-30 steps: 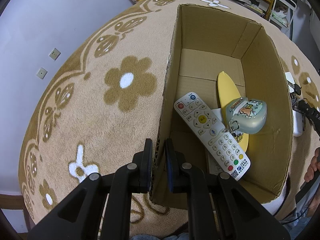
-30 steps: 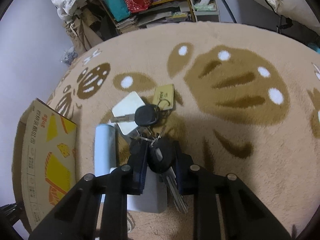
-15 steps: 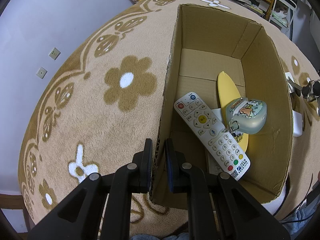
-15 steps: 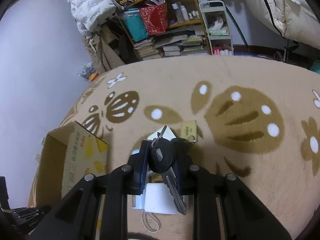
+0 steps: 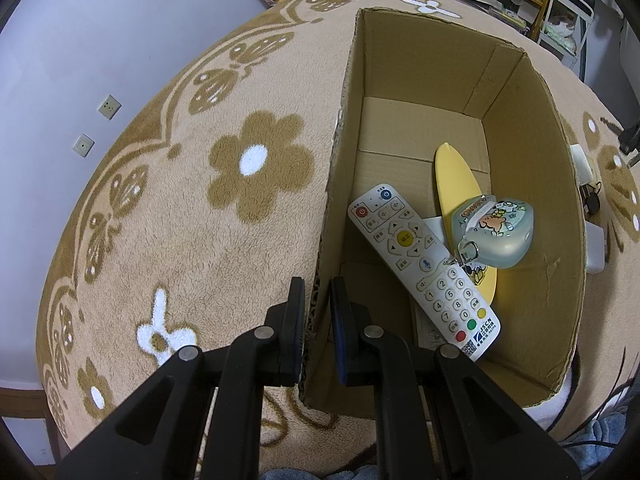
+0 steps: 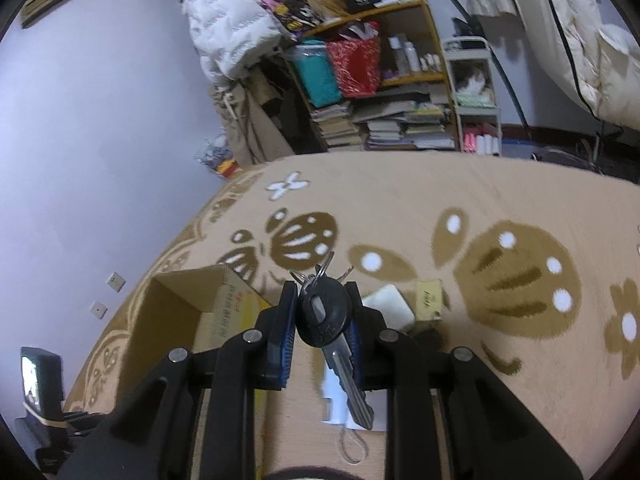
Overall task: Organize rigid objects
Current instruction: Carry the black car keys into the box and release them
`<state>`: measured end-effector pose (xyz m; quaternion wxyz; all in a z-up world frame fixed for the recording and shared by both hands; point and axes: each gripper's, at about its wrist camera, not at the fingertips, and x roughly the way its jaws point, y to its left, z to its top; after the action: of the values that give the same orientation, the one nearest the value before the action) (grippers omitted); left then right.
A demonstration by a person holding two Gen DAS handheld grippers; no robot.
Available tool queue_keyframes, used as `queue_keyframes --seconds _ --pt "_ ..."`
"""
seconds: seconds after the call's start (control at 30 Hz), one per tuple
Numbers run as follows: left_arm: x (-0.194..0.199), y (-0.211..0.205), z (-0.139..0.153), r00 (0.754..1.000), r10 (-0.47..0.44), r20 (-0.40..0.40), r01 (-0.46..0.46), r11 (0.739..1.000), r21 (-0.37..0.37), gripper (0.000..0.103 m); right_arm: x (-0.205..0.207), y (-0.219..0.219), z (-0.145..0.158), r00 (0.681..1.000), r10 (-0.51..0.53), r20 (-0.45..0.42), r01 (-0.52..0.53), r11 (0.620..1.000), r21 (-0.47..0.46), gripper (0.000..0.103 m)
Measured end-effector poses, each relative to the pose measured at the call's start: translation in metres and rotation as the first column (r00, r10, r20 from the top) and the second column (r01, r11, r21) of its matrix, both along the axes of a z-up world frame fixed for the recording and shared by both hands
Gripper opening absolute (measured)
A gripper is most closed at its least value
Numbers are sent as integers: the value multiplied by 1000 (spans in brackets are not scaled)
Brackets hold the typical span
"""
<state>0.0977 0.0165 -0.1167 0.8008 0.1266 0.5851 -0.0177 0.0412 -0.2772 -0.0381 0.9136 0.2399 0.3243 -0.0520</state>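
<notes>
Left gripper (image 5: 318,320): jaws drawn together on the near-left wall of the cardboard box (image 5: 532,184), one finger outside the wall and one inside; pads pressing the corrugated edge.
Right gripper (image 6: 322,316): jaws clamped on the black head of a key in the bunch of keys (image 6: 322,312); the bunch is held clear above the rug, one silver blade hanging down toward the camera, further key tips and a ring sticking up past the fingertips.
Cardboard box: open-topped, standing on the rug (image 5: 180,208); in the right wrist view it lies low and to the left of the held keys.
Box contents: white remote control (image 5: 424,268) lying diagonally on the floor of the box; yellow oval piece (image 5: 456,184) beside it; pale translucent case with cartoon print (image 5: 496,232) resting on the yellow piece and touching the remote's edge.
Items on the rug beyond the box: white rounded block (image 6: 390,306), small tan tag (image 6: 430,300) just beside it, white cylinder (image 6: 334,400) partly hidden behind the right gripper's fingers.
Rug: beige with brown flower and butterfly motifs.
Background: cluttered bookshelf (image 6: 384,92) against the wall.
</notes>
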Motion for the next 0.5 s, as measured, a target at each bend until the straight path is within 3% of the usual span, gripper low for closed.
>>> queue_keyframes --seconds 0.27,0.5 --pt "-1 1 -1 1000 1 -1 -1 1000 -2 12 4 39 25 990 121 68 -121 993 -7 24" --pt "-1 2 -2 1000 1 -2 -1 1000 -6 11 10 85 29 965 251 73 -251 968 -20 24"
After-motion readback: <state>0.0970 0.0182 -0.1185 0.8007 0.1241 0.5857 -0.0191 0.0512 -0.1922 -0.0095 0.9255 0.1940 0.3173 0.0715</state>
